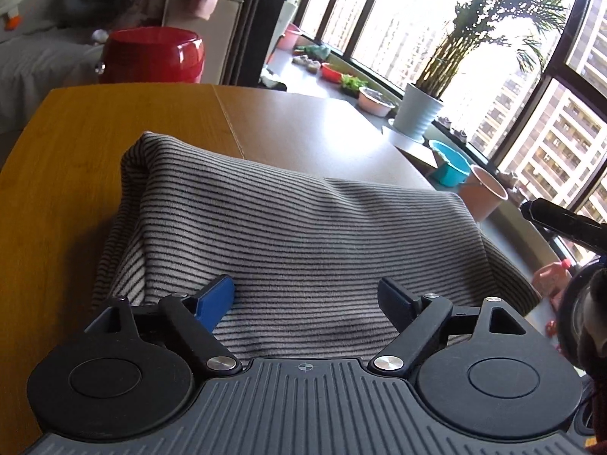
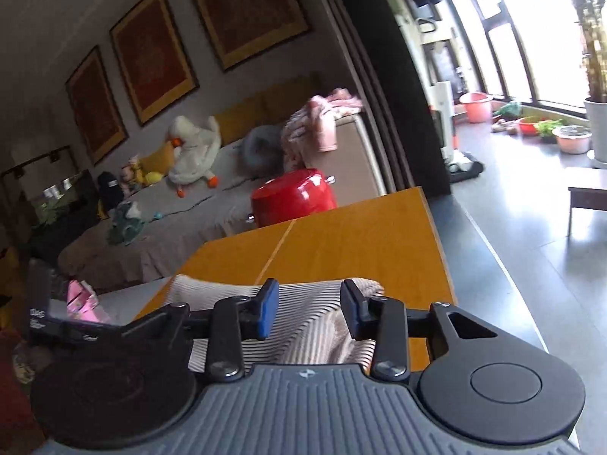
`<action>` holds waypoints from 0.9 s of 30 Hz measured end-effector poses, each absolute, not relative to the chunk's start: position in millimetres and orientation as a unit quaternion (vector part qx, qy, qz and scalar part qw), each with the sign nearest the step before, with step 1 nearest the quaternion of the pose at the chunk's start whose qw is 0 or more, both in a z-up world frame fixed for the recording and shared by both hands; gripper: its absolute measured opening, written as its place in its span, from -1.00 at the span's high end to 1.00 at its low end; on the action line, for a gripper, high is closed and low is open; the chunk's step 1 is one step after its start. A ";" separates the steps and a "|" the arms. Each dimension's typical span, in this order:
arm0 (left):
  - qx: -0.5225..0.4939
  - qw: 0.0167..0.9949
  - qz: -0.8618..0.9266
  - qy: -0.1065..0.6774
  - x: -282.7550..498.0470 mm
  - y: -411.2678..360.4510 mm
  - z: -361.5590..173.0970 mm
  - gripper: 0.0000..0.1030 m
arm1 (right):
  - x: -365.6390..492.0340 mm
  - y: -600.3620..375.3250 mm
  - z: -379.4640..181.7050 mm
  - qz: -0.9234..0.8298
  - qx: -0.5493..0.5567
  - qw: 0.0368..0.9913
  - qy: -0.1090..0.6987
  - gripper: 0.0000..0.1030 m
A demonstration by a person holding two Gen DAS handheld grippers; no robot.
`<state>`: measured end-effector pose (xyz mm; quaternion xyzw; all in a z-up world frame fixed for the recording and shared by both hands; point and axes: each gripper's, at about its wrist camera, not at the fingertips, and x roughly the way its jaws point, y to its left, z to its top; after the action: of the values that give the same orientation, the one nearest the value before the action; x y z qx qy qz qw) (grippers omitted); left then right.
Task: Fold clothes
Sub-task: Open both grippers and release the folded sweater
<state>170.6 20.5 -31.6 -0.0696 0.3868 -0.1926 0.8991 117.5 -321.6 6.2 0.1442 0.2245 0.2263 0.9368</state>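
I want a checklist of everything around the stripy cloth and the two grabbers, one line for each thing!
Surface: wooden table, a seam running across it.
Job's things: striped garment lying folded on the table, also seen in the right wrist view.
Clutter: nothing seen on the table besides the garment.
Grippers: left gripper open over the garment, holding nothing; right gripper open above the garment's edge.
Cables: nothing seen.
Surroundings: red stool behind the table, sofa with a stuffed goose, potted plant by the windows, basins on the sill.
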 end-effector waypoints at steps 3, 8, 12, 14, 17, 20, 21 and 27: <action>-0.044 0.906 -0.176 0.382 187.5 8.3 -32.8 -0.86 | 152.4 -288.6 -1.2 0.246 0.070 0.931 0.260 0.28; -0.034 0.909 -0.175 0.376 199.2 2.7 -33.1 -0.87 | 165.4 -253.8 -33.7 0.222 -0.002 0.927 0.303 0.18; -0.032 0.911 -0.182 0.369 203.9 1.5 -33.7 -0.87 | 137.8 -247.8 -33.5 0.226 -0.001 0.926 0.304 0.02; -0.037 0.913 -0.182 0.363 206.7 1.6 -33.3 -0.87 | 120.5 -241.3 -32.4 0.239 -0.008 0.921 0.307 -0.10; -0.052 0.914 -0.175 0.363 202.9 6.2 -26.7 -0.87 | 99.1 -229.2 -27.3 0.275 -0.025 0.910 0.310 -0.37; -0.061 0.915 -0.175 0.358 183.2 15.4 -13.8 -0.87 | 84.0 -225.5 -16.8 0.299 -0.053 0.906 0.296 -0.45; -0.063 0.916 -0.177 0.354 173.9 19.0 -9.7 -0.87 | 82.6 -227.0 -12.1 0.297 -0.063 0.909 0.286 -0.45; -0.106 0.902 -0.209 0.362 124.4 38.4 1.6 -0.43 | 104.3 -240.3 -0.9 0.260 -0.090 0.924 0.265 0.09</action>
<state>124.4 38.4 1.6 -0.1055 0.3624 -0.2091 0.9021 104.3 -240.3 -0.9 -0.0895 0.2652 0.2600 0.9242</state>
